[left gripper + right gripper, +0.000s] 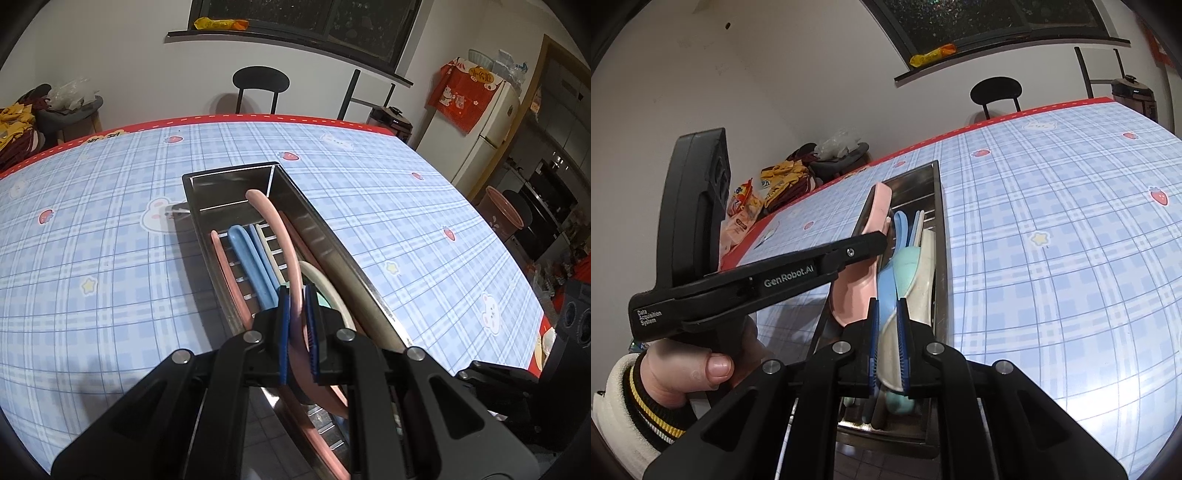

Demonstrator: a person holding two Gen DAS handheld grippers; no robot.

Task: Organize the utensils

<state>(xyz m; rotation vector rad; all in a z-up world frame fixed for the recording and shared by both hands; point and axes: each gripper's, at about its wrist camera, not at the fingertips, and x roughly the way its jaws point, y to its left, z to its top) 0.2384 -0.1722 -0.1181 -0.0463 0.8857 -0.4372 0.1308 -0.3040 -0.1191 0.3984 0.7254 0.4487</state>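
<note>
A long steel tray (229, 171) with a slatted rack lies on the checked tablecloth (92, 240) and holds several pastel spoons, among them a blue spoon (247, 258). My left gripper (295, 295) is shut on a pink spoon (273, 218), whose curved handle reaches up over the tray. In the right wrist view the left gripper (882, 240) comes in from the left with the pink spoon (853, 291) hanging over the tray (940, 206). My right gripper (888, 306) is shut on a cream spoon (886, 354) above the tray's near end, next to a blue spoon (886, 291) and a mint spoon (908, 266).
A person's hand (701, 365) in a striped cuff holds the left gripper. Snack bags (742, 210) and clothes lie beyond the table's left edge. A black chair (260, 79) stands at the far side, a fridge (487, 122) to the right.
</note>
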